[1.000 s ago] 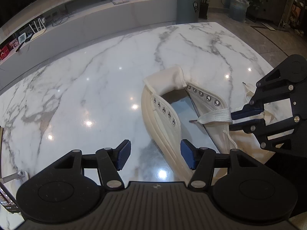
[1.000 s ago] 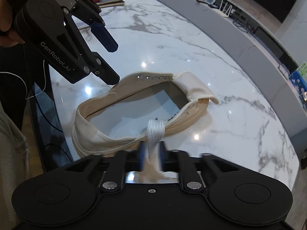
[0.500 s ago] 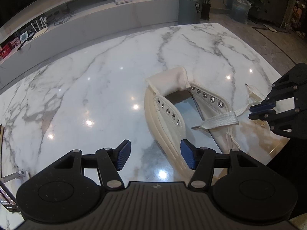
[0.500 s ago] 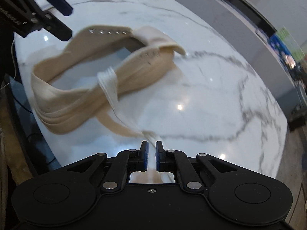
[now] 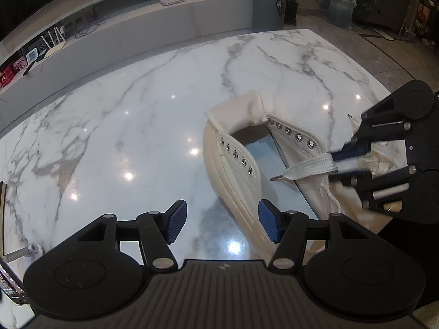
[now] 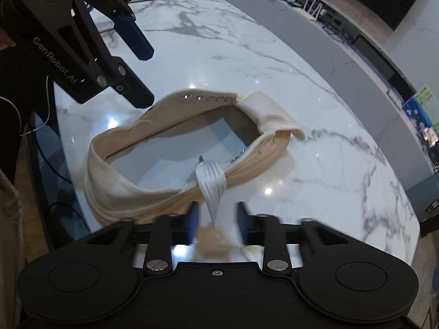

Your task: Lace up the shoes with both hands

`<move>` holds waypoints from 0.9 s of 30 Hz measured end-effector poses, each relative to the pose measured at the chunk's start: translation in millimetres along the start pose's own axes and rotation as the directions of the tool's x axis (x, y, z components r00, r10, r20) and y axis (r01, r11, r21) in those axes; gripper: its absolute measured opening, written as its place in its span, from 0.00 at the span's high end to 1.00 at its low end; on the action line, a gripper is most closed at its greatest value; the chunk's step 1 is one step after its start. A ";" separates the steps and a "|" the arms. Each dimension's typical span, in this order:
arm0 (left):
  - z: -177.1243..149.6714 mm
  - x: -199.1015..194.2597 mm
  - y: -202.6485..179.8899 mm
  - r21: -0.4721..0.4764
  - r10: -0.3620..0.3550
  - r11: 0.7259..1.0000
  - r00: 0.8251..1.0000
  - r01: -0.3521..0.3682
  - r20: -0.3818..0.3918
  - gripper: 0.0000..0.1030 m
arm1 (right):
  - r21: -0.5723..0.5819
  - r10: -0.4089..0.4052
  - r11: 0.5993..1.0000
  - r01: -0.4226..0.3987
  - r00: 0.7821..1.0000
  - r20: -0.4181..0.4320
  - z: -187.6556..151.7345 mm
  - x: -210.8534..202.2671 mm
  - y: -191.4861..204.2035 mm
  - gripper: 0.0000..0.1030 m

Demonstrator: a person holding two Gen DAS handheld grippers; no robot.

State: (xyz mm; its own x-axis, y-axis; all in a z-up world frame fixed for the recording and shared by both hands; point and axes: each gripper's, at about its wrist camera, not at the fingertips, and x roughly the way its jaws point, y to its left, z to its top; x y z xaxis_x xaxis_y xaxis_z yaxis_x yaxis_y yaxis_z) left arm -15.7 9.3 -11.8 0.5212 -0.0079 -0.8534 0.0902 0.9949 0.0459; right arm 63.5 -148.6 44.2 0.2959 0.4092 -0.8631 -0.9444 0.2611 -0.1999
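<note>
Left-wrist and right-wrist views of a marble table (image 5: 123, 123). A cream canvas shoe (image 5: 233, 170) is lying on the near right part of the table, opened out into a loop, with the table top showing through its open middle. Two rows of metal eyelets (image 5: 288, 131) are facing each other across the gap, and a folded flap (image 5: 238, 112) is joining them at the far end. A flat white lace (image 5: 310, 167) is lying over the right-hand side of the shoe, just below the last eyelet of that row; its tipped end (image 5: 274, 178) is pointing into the opening, and the rest is trailing off towards the right gripper (image 5: 340, 161).

The left gripper (image 5: 222, 219) is hovering above the table beside the near curve of the shoe. Its jaws are standing wide apart and are holding nothing; the right blue pad (image 5: 270, 224) is sitting just in front of the shoe's edge, though whether it is touching cannot be told.

In the right-wrist view the right gripper's blue pads (image 6: 193, 219) are appearing blurred and clearly apart, with the lace passing through the gap between them. Neither pad is visibly pressing on the lace, so the jaws are reading as open around it rather than clamping it.

A grey bin (image 5: 267, 8) is standing on the floor beyond the table.
</note>
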 end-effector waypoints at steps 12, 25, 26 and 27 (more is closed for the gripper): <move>0.8 2.7 -0.7 0.000 -0.010 1.000 1.000 0.010 -0.005 0.45 | 0.091 -0.008 0.996 0.012 0.999 -0.048 -21.7 -6.8 -14.3 0.99; 0.5 2.6 -4.4 0.015 -0.009 1.000 1.000 0.009 -0.009 0.44 | 0.122 -0.026 0.992 0.015 0.995 0.093 -28.0 -14.3 -14.7 0.44; 0.5 2.7 -4.9 0.017 -0.009 1.000 1.000 0.009 -0.009 0.44 | 0.119 -0.039 0.993 0.025 0.993 0.113 -28.8 -15.7 -13.9 0.43; 0.7 2.8 -5.2 0.020 -0.008 1.000 1.000 0.008 -0.009 0.44 | 0.117 -0.047 0.993 0.032 0.992 0.120 -28.9 -16.4 -13.4 0.43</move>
State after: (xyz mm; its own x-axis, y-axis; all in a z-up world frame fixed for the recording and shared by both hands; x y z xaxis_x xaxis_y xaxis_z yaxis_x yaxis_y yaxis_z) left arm -14.1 4.0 -14.1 0.5124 -0.0152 -0.8586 0.1111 0.9926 0.0488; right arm 67.1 -184.1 47.6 0.3547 0.4987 -0.7908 -0.9109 0.3750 -0.1720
